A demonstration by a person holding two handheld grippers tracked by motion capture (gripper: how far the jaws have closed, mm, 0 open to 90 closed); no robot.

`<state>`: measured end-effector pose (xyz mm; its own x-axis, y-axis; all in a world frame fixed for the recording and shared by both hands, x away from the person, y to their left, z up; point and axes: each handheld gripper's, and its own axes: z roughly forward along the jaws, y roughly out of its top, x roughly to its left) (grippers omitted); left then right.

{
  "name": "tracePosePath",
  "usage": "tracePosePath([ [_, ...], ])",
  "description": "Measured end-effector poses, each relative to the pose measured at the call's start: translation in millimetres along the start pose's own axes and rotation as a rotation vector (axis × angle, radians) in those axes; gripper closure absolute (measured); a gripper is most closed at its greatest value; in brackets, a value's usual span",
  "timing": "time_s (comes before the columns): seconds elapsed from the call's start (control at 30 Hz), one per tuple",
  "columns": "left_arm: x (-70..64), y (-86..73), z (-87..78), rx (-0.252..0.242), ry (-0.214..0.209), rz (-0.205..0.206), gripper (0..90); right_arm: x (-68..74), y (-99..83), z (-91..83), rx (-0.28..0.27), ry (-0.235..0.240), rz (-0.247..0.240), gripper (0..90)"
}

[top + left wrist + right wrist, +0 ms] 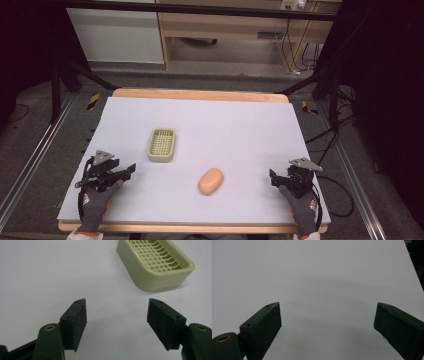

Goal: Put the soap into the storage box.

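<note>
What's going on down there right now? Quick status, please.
Left gripper open, empty. Right gripper open, empty. Soap bar loose on table, soap dish empty. Nothing between them.

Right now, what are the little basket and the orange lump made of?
The soap dish looks like hard plastic: pale yellow-green, smooth, glossy rim, moulded grid bottom. The orange lump looks like a bar of soap, matte and rounded, though that is a guess from afar.
</note>
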<state>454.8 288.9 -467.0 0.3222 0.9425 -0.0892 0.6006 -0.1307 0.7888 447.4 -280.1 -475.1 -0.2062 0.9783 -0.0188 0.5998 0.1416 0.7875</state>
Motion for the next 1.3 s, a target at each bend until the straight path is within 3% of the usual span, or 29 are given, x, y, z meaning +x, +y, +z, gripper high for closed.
tracePosePath([
  [0.4,-16.4,4.1,-5.8,-0.013,-0.039,0.032,36.1,-1.3,-1.1,-3.1,-0.006,-0.009,0.012,7.4],
  [0.53,-26.0,6.2,-4.5,-0.008,-0.058,0.046,35.2,0.6,-1.2,-3.1,-0.010,-0.010,-0.005,7.3],
  [0.8,-42.1,9.1,-6.2,-0.013,-0.085,0.066,33.5,0.4,-0.8,-4.8,-0.028,-0.009,0.011,6.4],
  [1.3,-58.2,12.4,-2.6,-0.001,-0.131,0.097,28.9,2.9,-0.1,-4.5,-0.027,-0.020,-0.002,6.4],
])
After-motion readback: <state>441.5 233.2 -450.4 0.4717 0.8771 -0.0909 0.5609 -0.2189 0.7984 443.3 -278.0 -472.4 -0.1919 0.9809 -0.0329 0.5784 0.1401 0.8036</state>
